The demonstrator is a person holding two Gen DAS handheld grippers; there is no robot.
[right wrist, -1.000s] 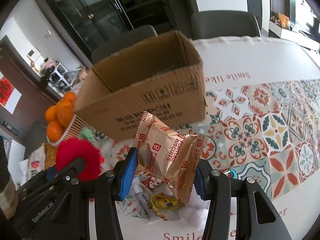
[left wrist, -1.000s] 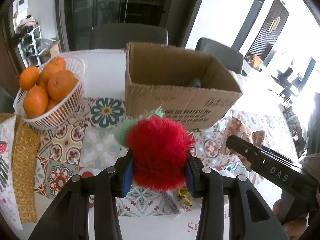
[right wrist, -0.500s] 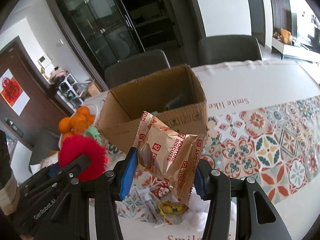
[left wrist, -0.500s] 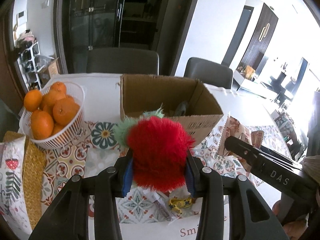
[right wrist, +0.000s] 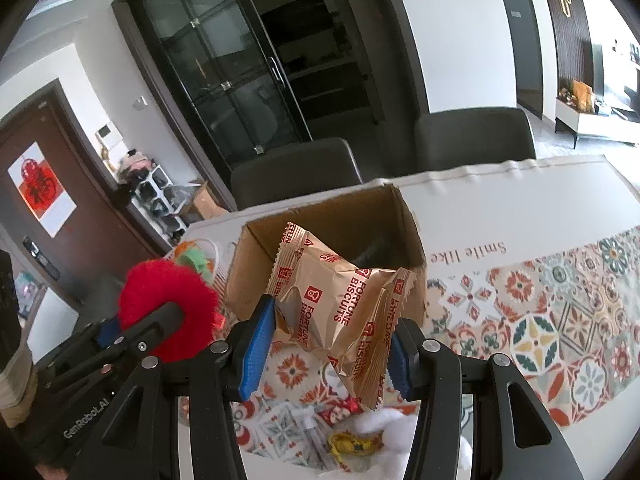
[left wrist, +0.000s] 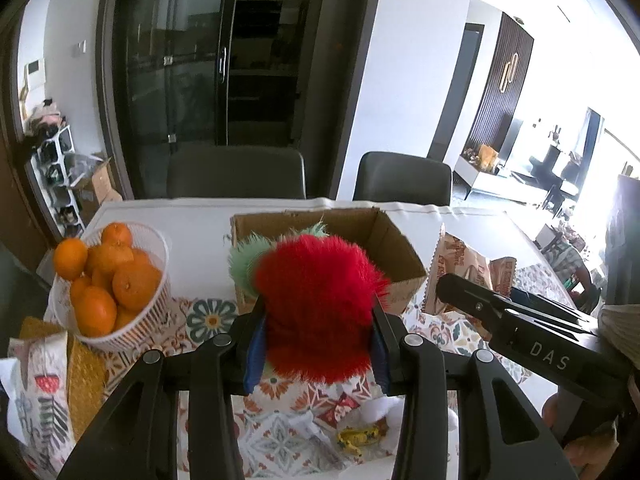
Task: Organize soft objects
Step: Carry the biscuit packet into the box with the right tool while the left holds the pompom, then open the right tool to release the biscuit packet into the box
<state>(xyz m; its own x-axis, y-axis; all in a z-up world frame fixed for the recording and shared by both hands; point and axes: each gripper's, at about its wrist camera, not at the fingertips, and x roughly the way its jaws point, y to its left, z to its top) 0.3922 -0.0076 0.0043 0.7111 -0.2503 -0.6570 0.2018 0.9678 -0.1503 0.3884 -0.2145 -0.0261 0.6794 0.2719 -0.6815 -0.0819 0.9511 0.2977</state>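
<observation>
Above the table (left wrist: 192, 216), both grippers sit higher than a second ago: the box (left wrist: 394, 248) has dropped lower and looks smaller in each frame, and more of the dark cabinet (left wrist: 224, 68) and chairs (left wrist: 236, 176) shows. The left gripper (left wrist: 316, 344) stays clamped on the red plush (left wrist: 316, 300), centre of its view. The right gripper (right wrist: 328, 344) stays clamped on the biscuit pack (right wrist: 340, 304), which covers the box's (right wrist: 352, 216) near wall. An orange basket (left wrist: 120, 320) stands at left; small scraps (left wrist: 356, 436) lie below the fingers.
</observation>
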